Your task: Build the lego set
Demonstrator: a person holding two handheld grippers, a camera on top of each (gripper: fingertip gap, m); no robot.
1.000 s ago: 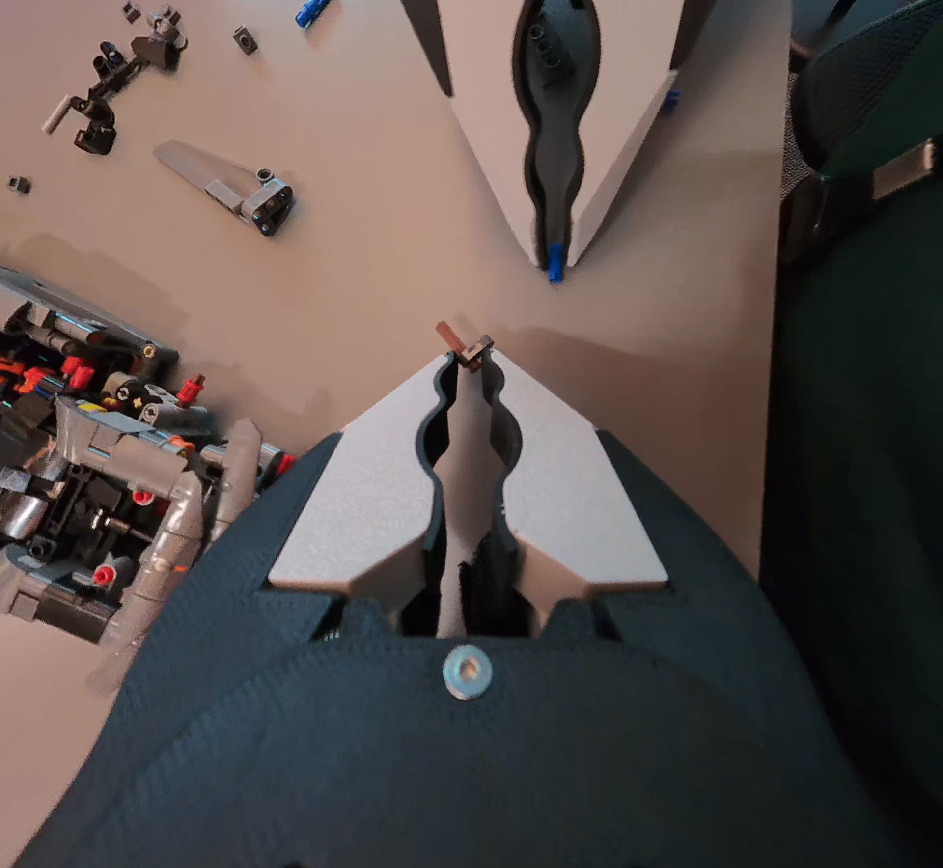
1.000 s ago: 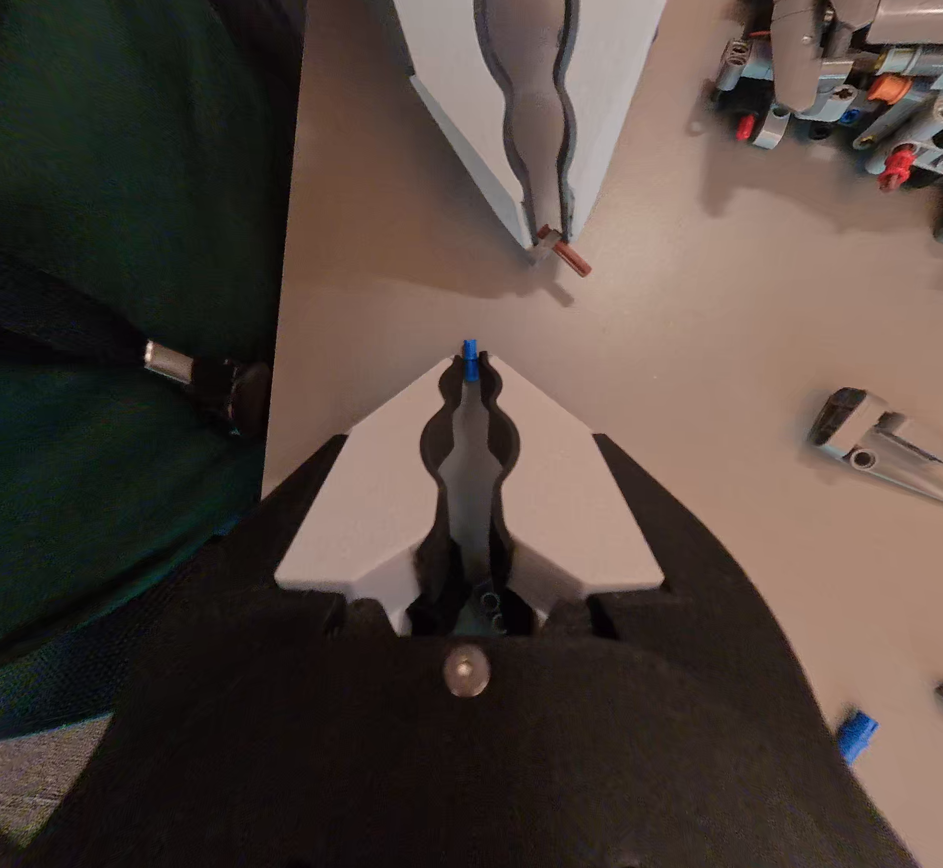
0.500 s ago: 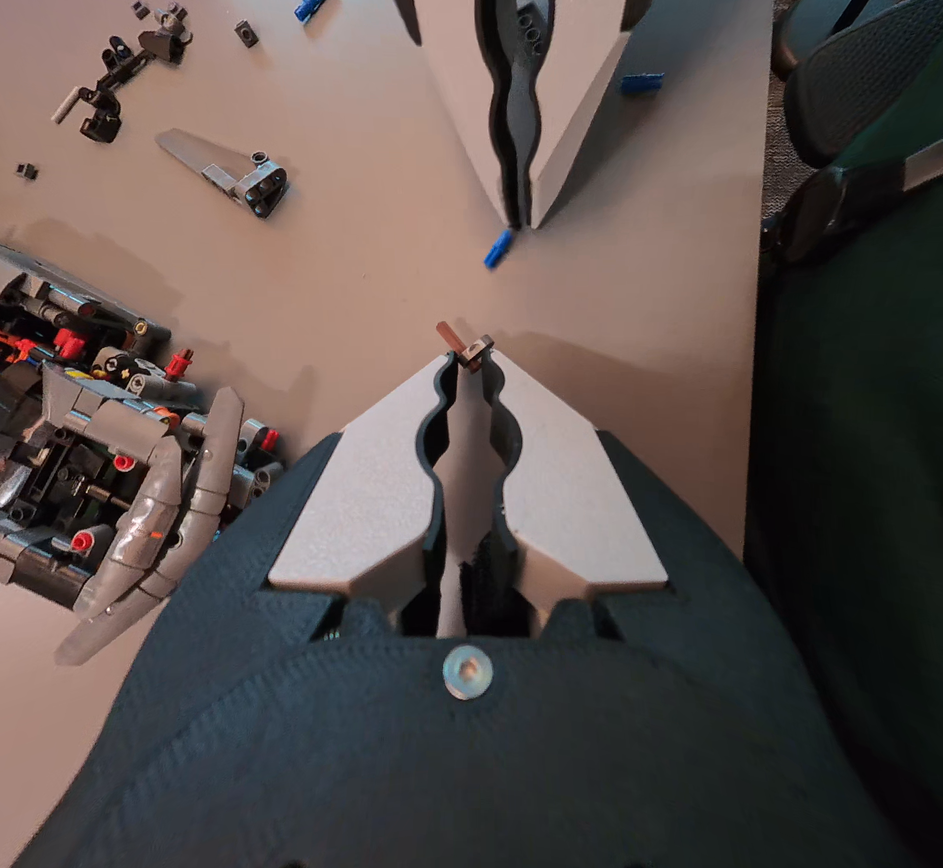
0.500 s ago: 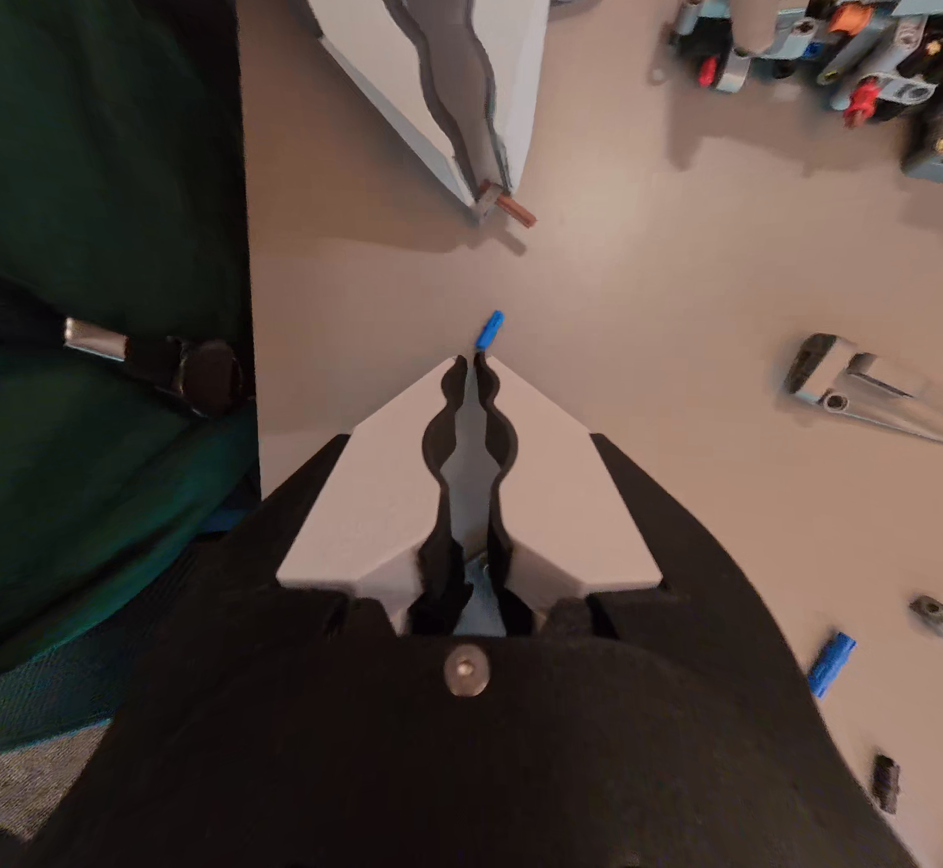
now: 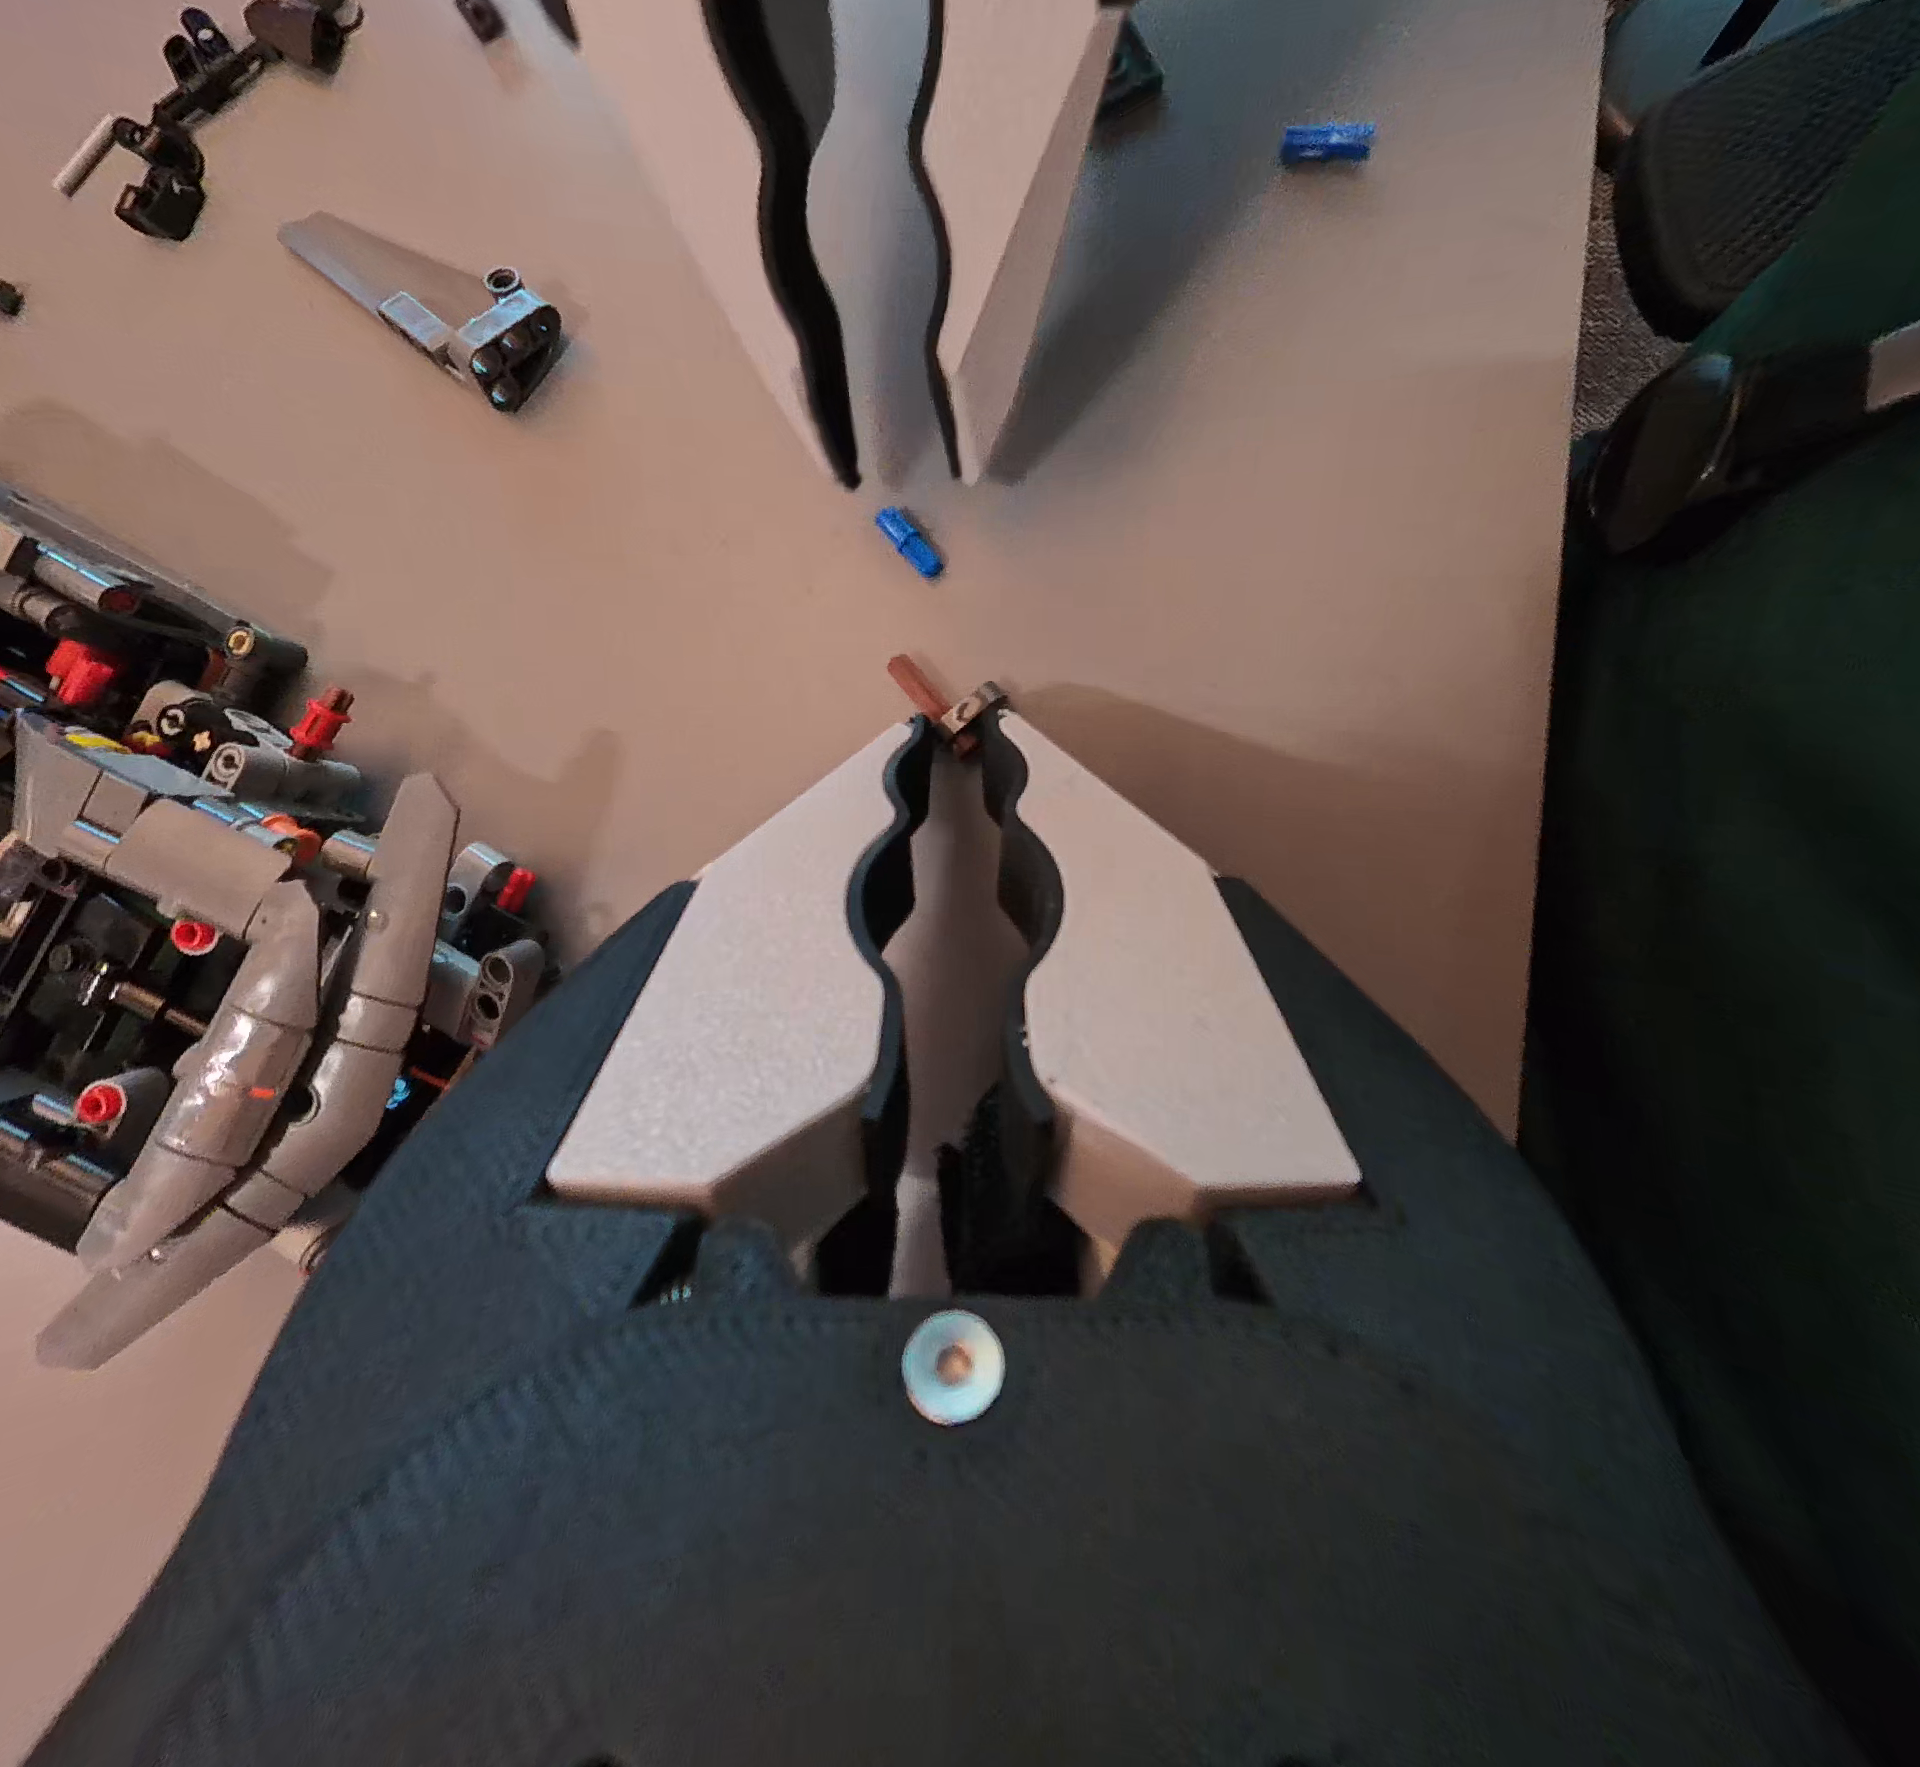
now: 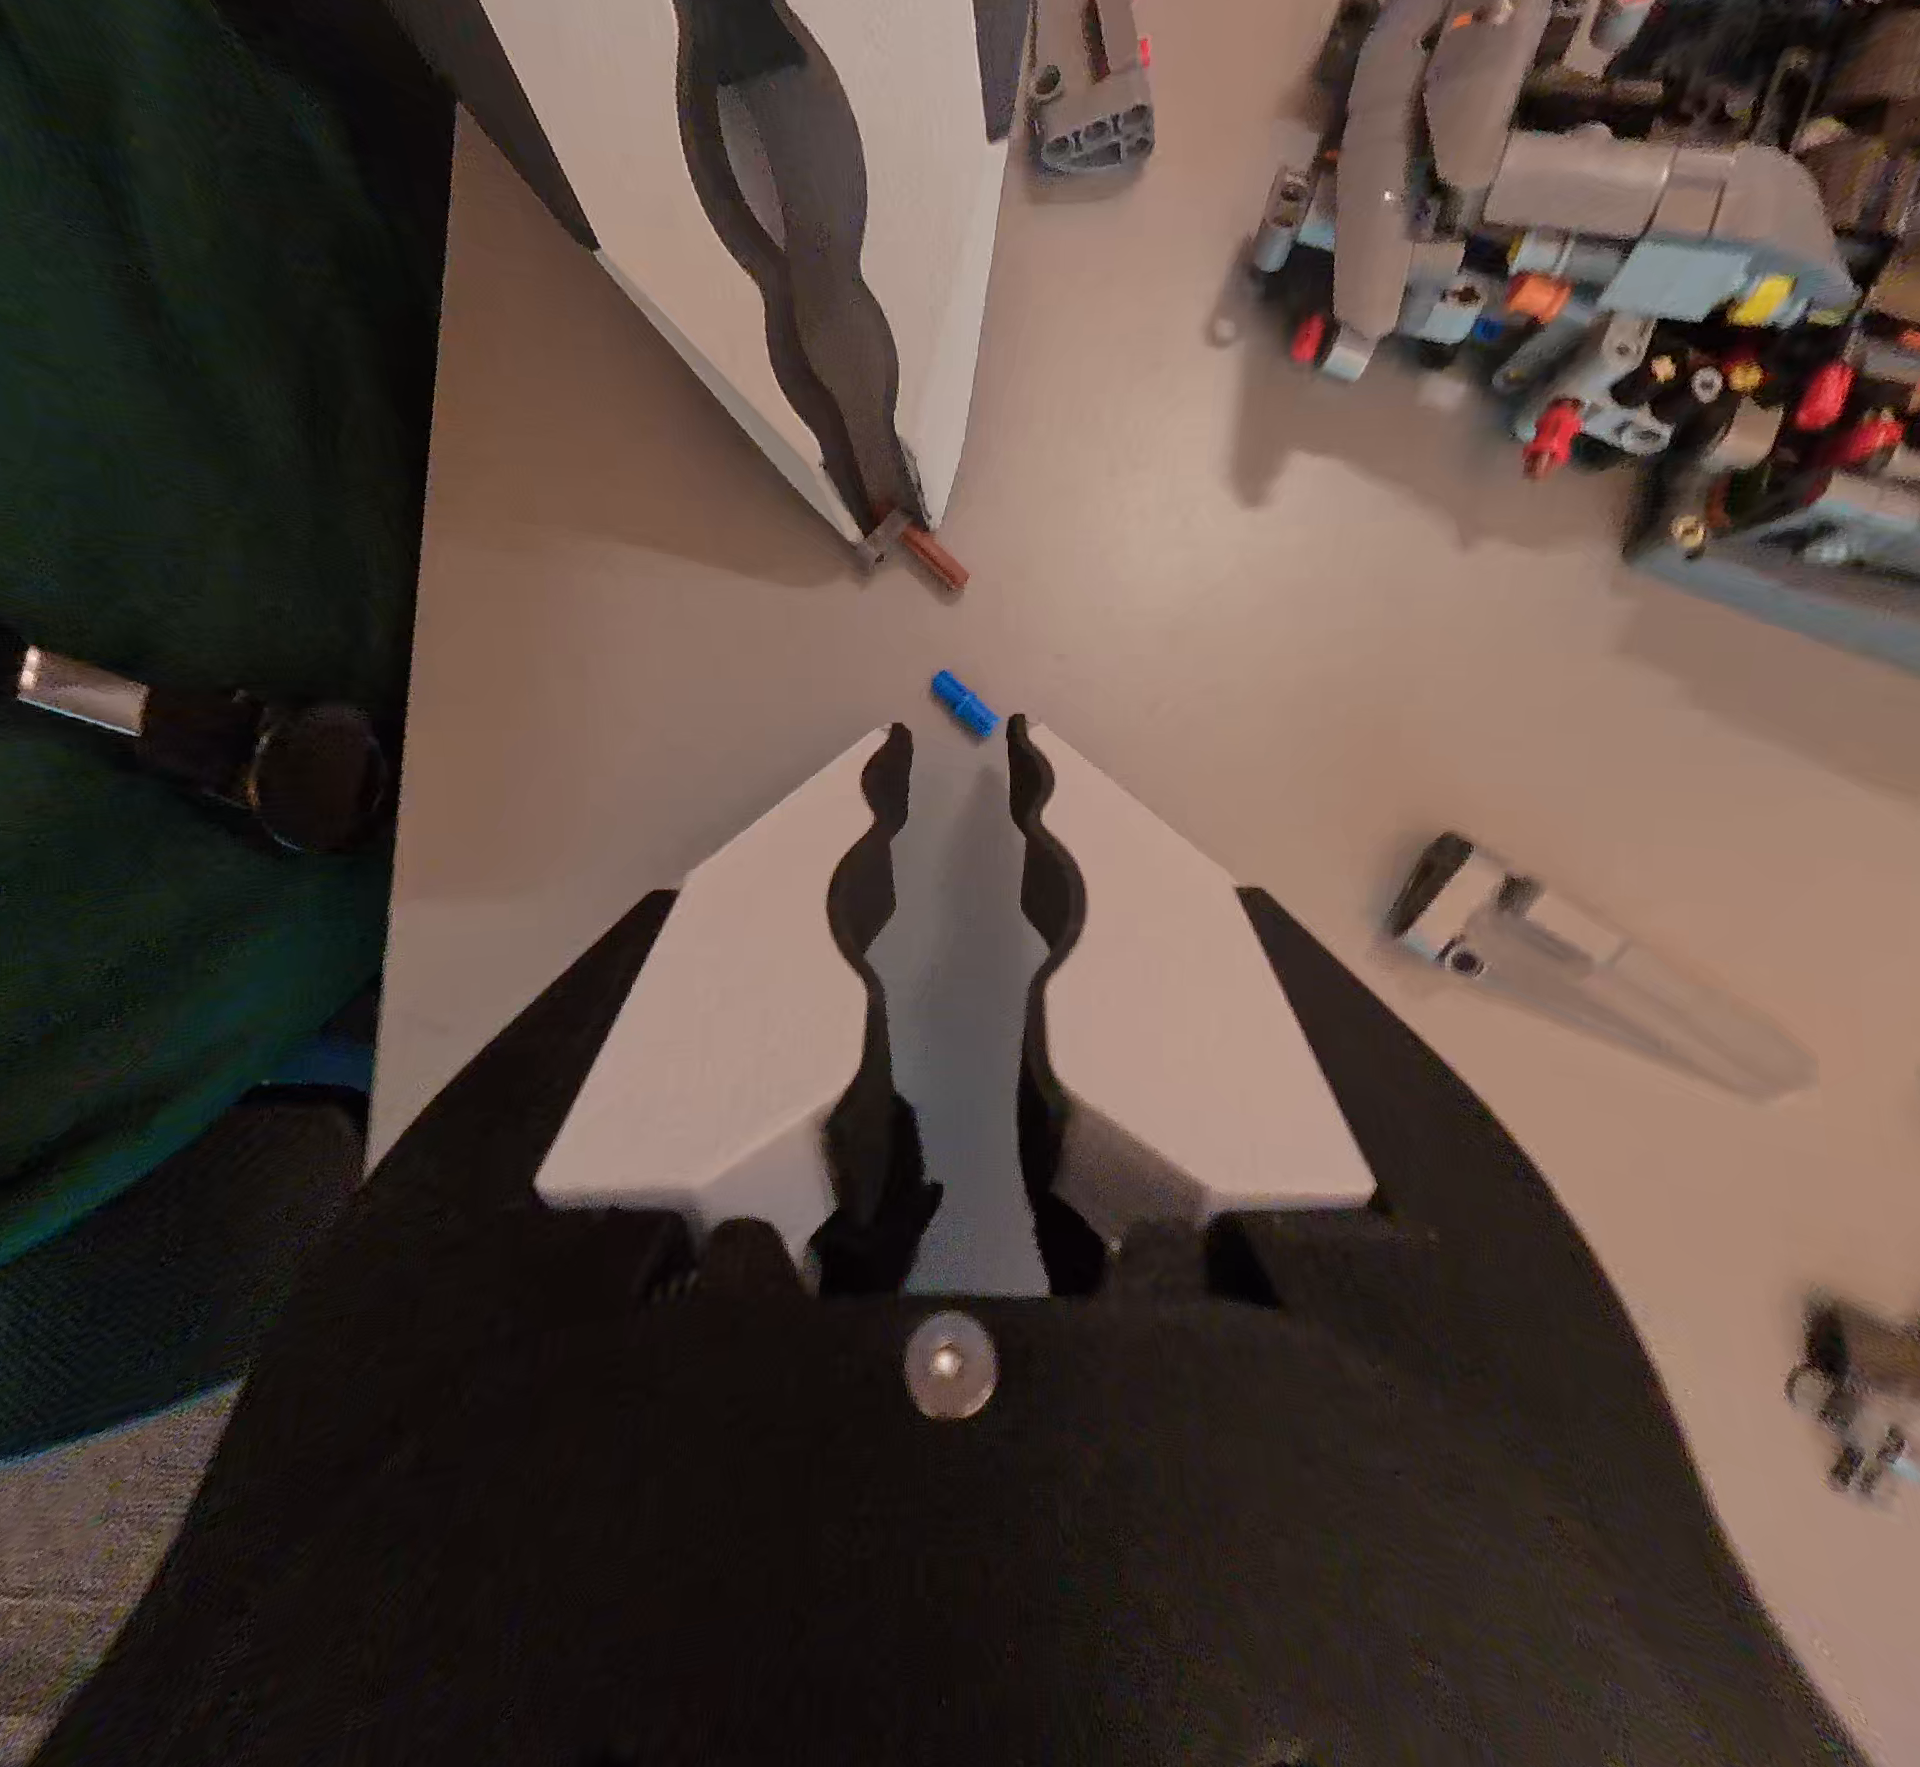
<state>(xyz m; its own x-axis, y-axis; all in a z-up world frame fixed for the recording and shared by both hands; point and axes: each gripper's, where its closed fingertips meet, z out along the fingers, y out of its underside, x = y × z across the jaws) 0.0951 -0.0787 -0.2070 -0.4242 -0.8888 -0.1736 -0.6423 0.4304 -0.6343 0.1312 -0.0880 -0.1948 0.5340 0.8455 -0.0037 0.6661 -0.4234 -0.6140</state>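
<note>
Two claws, both mine, face each other tip to tip over the pale beige desk (image 5: 1299,491).

Left claw (image 5: 961,730): closed, pinching a small grey connector with a reddish-brown axle pin (image 5: 951,704) at the very tips; the brown end sticks out to the left.

Right claw (image 6: 954,725): parted by a narrow gap, holding nothing.

Short bright blue plastic pin (image 6: 964,703): lying flat on the desk just beyond the right claw's tips, between the two claws, touching neither.

Large grey, black and red part-built lego model (image 5: 197,928): on the desk to the left of my left claw, well apart from the blue pin.

Long light grey tapered panel with a dark connector block at one end (image 5: 436,315): loose on the desk beyond the model.

Second blue pin (image 5: 1328,143): near the desk's right edge.

Small black linked sub-assembly (image 5: 208,96): far left of the desk.
</note>
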